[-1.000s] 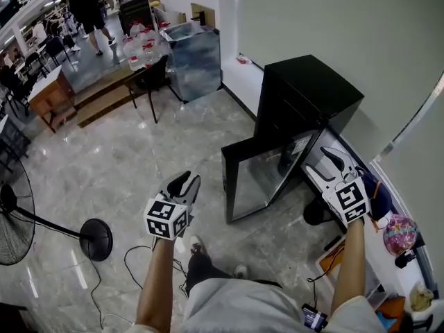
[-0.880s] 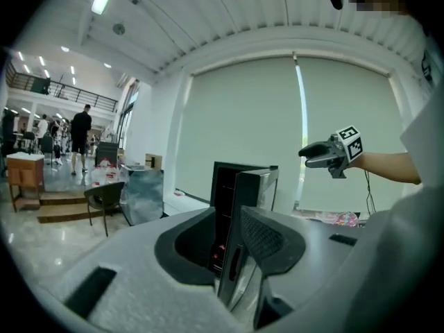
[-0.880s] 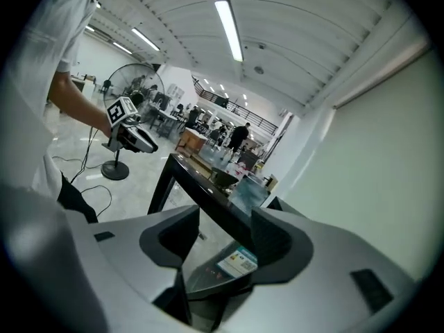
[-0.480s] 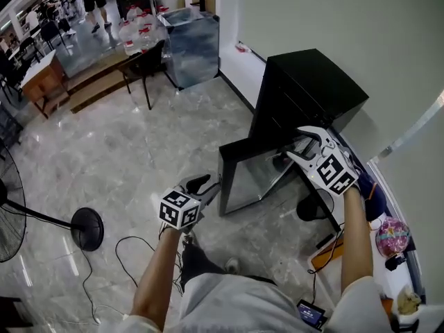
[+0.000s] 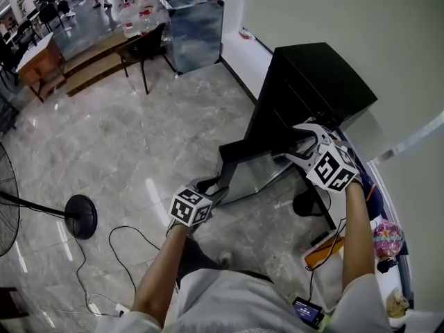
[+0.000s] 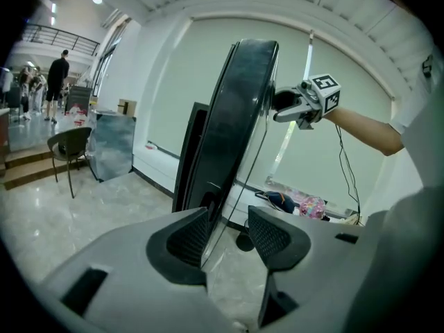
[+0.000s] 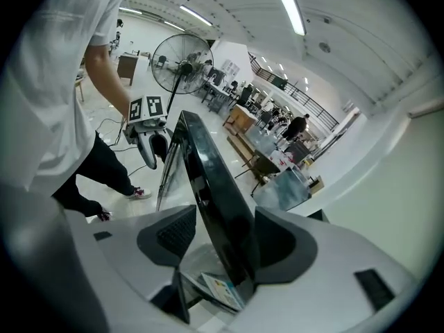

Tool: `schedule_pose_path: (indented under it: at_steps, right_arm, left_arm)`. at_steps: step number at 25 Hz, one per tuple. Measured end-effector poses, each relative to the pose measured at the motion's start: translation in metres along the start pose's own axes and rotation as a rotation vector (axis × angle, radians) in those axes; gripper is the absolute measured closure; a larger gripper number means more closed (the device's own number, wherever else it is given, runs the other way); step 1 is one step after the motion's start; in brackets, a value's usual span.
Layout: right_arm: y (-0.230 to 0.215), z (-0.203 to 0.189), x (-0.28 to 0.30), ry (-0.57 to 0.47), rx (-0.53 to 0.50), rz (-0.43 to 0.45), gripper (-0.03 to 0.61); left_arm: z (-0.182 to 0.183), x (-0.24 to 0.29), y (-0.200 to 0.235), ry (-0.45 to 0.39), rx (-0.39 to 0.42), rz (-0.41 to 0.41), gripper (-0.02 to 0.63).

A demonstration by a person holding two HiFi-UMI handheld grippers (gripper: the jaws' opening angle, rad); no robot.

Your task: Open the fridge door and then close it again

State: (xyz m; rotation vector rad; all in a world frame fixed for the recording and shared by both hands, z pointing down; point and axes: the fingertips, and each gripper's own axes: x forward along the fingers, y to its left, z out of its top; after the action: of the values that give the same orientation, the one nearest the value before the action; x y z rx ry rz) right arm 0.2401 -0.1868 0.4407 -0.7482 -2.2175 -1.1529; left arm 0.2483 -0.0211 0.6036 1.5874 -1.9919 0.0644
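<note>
Fridge (image 5: 312, 75) & its door (image 5: 239, 151) black, door pane glassy w/ grey glare. Left gripper (image 5: 211, 186) & right gripper (image 5: 303, 141) pale grey w/ dark cross-hatched pads (image 6: 270, 238), cubes (image 5: 191, 207) in blk-&-white squares. Floor (image 5: 139, 137) under them grey marble w/ white veins; pink bag (image 5: 386, 236) to the right of the right gripper.

Bright, even light fills the room, and shadows stay soft. The polished floor (image 5: 125, 137) throws back pale streaks of glare. A ceiling strip light (image 7: 286, 5) glows above me. Both my gripper views bend hard at the edges and fade into black corners. The fridge door (image 6: 239, 116) gleams with reflections.
</note>
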Motion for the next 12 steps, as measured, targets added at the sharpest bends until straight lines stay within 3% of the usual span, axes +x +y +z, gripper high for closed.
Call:
schedule_pose_path:
  at_steps: [8, 12]
  right_arm:
    - [-0.001, 0.000, 0.014, 0.018, -0.073, 0.017, 0.322]
    - [0.000, 0.004, 0.016, 0.006, -0.067, 0.008, 0.327]
  left_arm:
    - [0.003, 0.009, 0.007, -0.006, -0.043, 0.039, 0.447]
    - [0.002, 0.007, 0.020, -0.011, -0.069, 0.087, 0.520]
